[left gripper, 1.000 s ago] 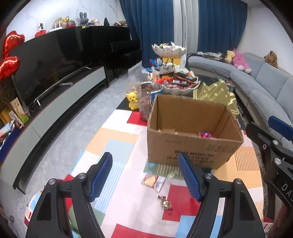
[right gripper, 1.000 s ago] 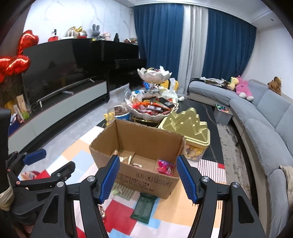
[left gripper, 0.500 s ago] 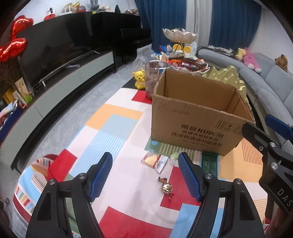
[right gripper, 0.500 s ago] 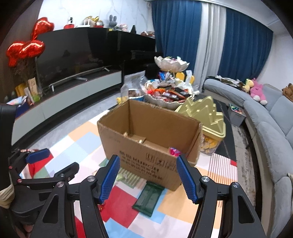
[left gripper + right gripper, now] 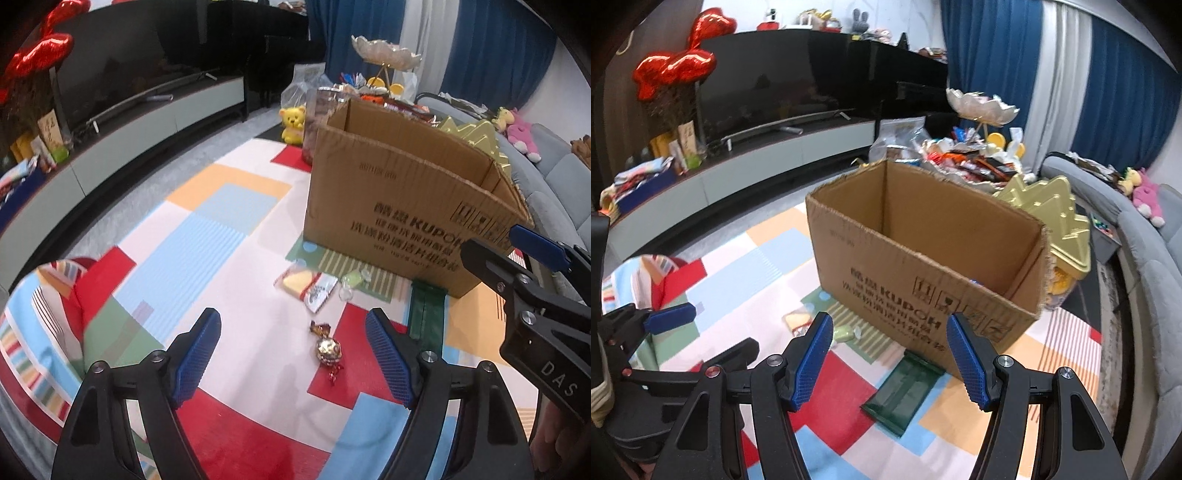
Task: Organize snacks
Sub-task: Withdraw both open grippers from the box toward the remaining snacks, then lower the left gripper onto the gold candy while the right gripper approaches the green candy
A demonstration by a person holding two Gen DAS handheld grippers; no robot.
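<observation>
Hidden: the floor of the cardboard box (image 5: 923, 258) is out of sight in both views; only a scrap of blue shows over its near rim in the right wrist view. The box covers the far end of the dark green packet (image 5: 905, 387).
Hard to make out: the small pale green wrapped sweet (image 5: 352, 280) and the clear wrapper beside it blur together.
Gold-foil candy (image 5: 328, 350): one, on the rug (image 5: 221, 229) near its front edge, between the left jaws but untouched; its twisted ends run toward and away from the camera.
Yellow snack pack (image 5: 306, 284): one, flat, just before the box's near-left corner.
Green packet, axis: one, long side pointing at the box's front wall.
Box: one, upright, open-topped, mid-rug.
Left gripper (image 5: 293, 354): jaws wide and opening, nothing gripped.
Right gripper (image 5: 889, 358): jaws moderately apart, empty, above the green packet.
Behind the box: one gold tree-shaped tin (image 5: 1056, 210), one heaped snack tray (image 5: 975, 166).
</observation>
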